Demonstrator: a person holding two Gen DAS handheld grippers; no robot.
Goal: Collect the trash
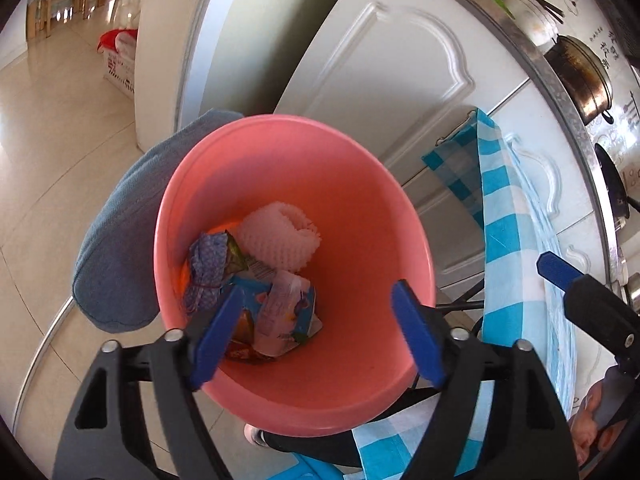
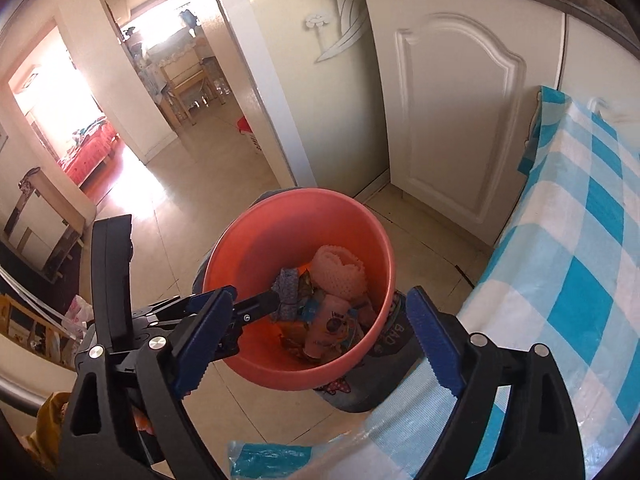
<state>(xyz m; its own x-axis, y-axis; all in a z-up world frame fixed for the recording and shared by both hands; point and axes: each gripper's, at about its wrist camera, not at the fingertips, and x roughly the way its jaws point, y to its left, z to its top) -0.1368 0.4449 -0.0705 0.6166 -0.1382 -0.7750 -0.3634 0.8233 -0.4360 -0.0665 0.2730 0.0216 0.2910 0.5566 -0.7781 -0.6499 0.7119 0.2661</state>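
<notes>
The kitchen floor (image 2: 168, 216) carries all items; white cabinet doors (image 2: 456, 120) stand at the far side, and a table with a blue-and-white checked cloth (image 2: 580, 264) stands at the right. A grey-blue cushion (image 1: 120, 232) lies to the left of and beneath the bin.

The pink bin (image 1: 360, 216) stands near the cloth-covered table, upright and open at the top. Its contents rest at the bottom: a white foam net sleeve (image 1: 280, 236) on the far side, a crumpled purple patterned wrapper (image 1: 206, 268) on the left, and a flattened printed carton (image 1: 286, 312) on the near side.

The left gripper (image 1: 316, 336) hangs above the bin mouth with its jaws wide apart and nothing between them. In the right wrist view its fingers reach over the near-left rim. The right gripper (image 2: 316, 344) is positioned above the near rim, jaws likewise apart and empty.

Step in hand, as judged: a deposit into the bin appears complete, since both tools are empty over it. The next move calls for withdrawal of both tools clear of the rim, then a search of the table and floor for remaining trash.
</notes>
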